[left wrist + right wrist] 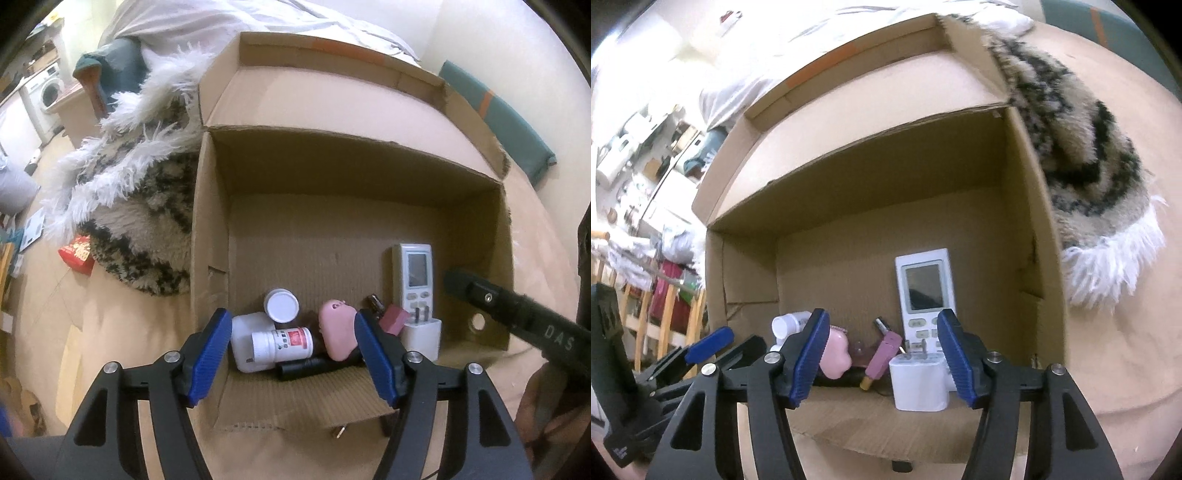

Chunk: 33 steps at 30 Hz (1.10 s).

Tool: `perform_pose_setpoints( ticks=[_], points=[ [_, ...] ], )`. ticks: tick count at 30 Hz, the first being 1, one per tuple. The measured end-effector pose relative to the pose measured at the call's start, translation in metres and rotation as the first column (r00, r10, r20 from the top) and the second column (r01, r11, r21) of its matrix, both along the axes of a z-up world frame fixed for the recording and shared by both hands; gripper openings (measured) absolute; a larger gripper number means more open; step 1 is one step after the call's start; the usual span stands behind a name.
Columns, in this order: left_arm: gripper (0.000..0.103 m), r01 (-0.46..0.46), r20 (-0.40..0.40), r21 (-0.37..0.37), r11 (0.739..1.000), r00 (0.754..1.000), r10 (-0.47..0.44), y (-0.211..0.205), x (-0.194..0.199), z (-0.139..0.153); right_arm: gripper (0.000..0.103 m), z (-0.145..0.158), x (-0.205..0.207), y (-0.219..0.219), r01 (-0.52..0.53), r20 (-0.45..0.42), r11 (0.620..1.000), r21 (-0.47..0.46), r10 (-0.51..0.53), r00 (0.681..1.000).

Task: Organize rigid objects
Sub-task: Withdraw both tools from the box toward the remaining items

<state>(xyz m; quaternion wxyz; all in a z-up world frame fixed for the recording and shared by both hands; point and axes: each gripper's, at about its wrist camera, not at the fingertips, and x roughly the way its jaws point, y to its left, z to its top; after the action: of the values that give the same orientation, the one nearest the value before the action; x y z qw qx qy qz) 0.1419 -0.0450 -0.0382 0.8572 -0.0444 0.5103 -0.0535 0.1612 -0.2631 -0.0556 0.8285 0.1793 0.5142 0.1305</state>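
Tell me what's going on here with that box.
A person holds a gripper in each hand over an open cardboard box. Both the left gripper and the right gripper are open and hold nothing. Already in the box lie a white remote, a white charger plug, a pink case, pill bottles and a black cylinder.

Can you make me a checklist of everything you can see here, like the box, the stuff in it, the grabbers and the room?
Surface: beige floor, open cardboard box on it.
Job's things: in the box, remote, white charger, pink case, white pill bottles, black tube.
Clutter: red packet beside shaggy rug.
Grippers: left gripper and right gripper open above the box, fingers empty.
Cables: nothing seen.
Surroundings: washing machine, bedding.
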Motion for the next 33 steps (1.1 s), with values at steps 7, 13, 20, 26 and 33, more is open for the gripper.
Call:
perform_pose_setpoints(
  ticks=[7, 13, 20, 26, 33],
  points=[
    [0.066, -0.024, 0.025, -0.02, 1.0, 0.999, 0.025, 0.014, -0.02, 0.02, 0.064, 0.015, -0.024, -0.013, 0.012, 0.014, 1.0, 0.028, -0.012, 1.0],
    [0.067, -0.045, 0.029, 0.011, 0.999, 0.999, 0.044, 0.021, -0.04, 0.018, 0.064, 0.015, -0.048, -0.014, 0.005, -0.001, 1.0, 0.019, -0.005, 1.0],
    [0.067, -0.07, -0.005, 0.007, 0.997, 0.997, 0.071, 0.029, -0.061, 0.007, 0.064, 0.005, -0.075, -0.015, -0.012, -0.057, 1.0, 0.026, 0.014, 0.998],
    [0.067, -0.06, -0.063, 0.013, 0.998, 0.996, 0.061, 0.027, -0.072, -0.007, 0.064, -0.01, -0.087, -0.009, -0.021, -0.115, 1.0, -0.014, 0.019, 0.993],
    [0.067, -0.08, -0.136, 0.026, 0.996, 0.987, 0.083, 0.031, -0.07, -0.026, 0.064, -0.031, -0.081, -0.006, -0.016, -0.177, 0.999, -0.035, 0.01, 0.984]
  ],
)
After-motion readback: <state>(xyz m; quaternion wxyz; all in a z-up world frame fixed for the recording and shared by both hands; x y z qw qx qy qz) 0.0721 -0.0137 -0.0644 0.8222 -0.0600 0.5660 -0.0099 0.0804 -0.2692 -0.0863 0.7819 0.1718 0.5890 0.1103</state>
